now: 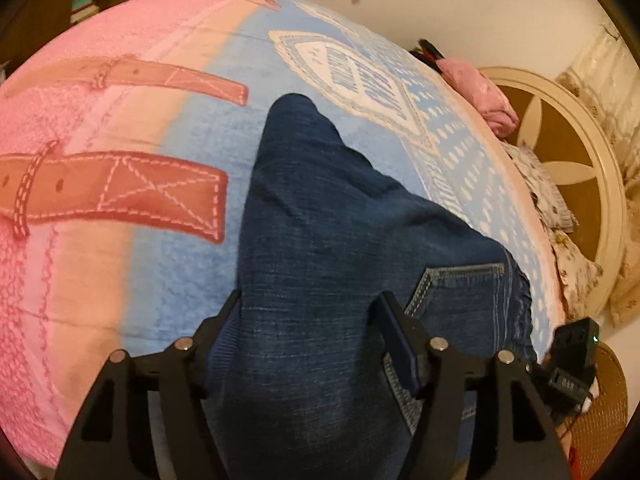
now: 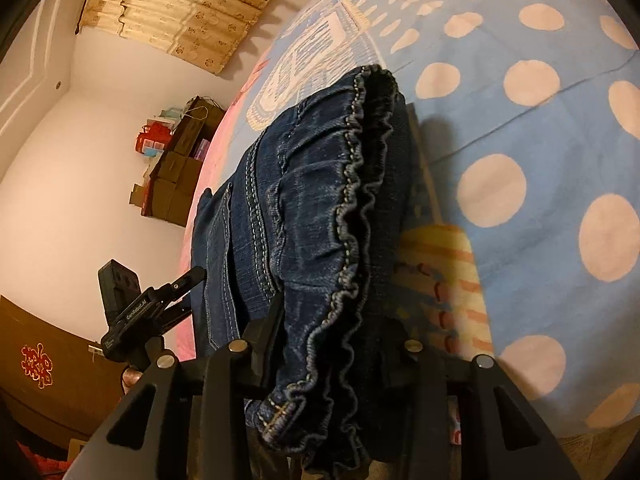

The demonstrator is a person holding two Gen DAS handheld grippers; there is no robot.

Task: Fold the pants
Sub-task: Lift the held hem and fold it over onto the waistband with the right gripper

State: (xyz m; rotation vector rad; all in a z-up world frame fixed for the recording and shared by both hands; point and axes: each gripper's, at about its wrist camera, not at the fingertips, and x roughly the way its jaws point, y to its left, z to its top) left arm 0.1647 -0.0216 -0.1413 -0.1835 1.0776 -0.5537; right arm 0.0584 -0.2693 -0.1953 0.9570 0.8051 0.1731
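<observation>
Left wrist view: left gripper [image 1: 310,320] sits nearest, jaws either side of a raised denim fold of the pants [image 1: 320,220], seemingly pinching it, tho contact at the left pad is hard to confirm. Pants lie on the blanket [image 1: 120,140], already doubled lengthwise, pocket at right.

Right wrist view: right gripper [image 2: 332,340] jaws straddle the ruffled waistband [image 2: 352,200], apparently clamped on it. Judgement: first fold done; crosswise fold(s) and smoothing left.

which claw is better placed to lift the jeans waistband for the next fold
Right claw: the jeans' ruffled waistband sits between its fingers. Left claw straddles a plain leg section.
</observation>
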